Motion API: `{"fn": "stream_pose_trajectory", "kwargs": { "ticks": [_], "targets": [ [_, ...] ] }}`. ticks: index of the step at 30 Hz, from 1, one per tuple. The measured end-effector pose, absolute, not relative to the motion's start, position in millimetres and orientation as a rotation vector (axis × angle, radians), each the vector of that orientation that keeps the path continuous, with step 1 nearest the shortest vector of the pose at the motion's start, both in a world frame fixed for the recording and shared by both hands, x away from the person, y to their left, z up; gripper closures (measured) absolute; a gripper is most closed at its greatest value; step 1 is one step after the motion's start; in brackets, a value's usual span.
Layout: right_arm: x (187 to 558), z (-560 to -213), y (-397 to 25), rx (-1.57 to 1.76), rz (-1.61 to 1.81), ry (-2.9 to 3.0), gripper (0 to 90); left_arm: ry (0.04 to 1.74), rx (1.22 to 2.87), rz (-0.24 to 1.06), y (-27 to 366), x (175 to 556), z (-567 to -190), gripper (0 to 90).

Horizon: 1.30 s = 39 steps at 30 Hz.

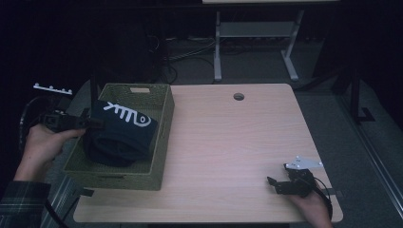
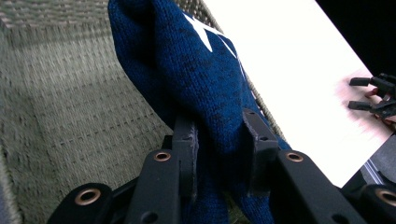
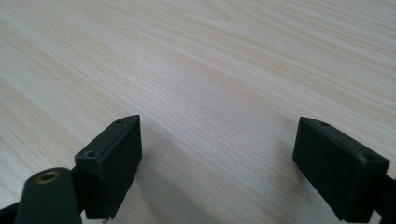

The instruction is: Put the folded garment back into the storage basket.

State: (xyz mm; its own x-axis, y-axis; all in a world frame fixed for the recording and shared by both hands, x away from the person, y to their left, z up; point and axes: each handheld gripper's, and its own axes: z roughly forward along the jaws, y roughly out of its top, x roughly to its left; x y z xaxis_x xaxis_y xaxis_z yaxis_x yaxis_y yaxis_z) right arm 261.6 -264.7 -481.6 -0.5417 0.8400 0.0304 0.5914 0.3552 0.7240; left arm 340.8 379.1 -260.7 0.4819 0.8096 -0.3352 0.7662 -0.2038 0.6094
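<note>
High view: the wooden table (image 1: 228,142) lies bare between the grippers. The left gripper (image 2: 219,140) pinches the navy knit garment (image 2: 196,79) over the woven basket (image 1: 159,142); the right gripper (image 3: 217,154) gapes wide, holding nothing, near the front edge.

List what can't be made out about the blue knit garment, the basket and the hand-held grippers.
- Blue knit garment: its white design is partly folded away in the high view; the left hand-held gripper covers its lower part in the left gripper view.
- Basket floor: hidden under the garment.
- Right hand-held gripper: blurred, cut off at the left gripper view's edge.
</note>
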Motion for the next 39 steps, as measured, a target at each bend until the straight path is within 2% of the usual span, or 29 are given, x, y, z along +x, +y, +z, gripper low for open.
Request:
{"fn": "stream_pose_trajectory", "kwargs": {
  "ticks": [20, 39],
  "targets": [
    [262, -482, -265, 1.261, 0.997, 2.275, 15.3, 1.339, 2.002, -0.008, 375, 357, -302, 70.5],
    [262, -482, -265, 1.262, 0.996, 2.274, 15.4, 1.460, 2.122, 0.102, 387, 371, -341, 68.5]
  ]
}}
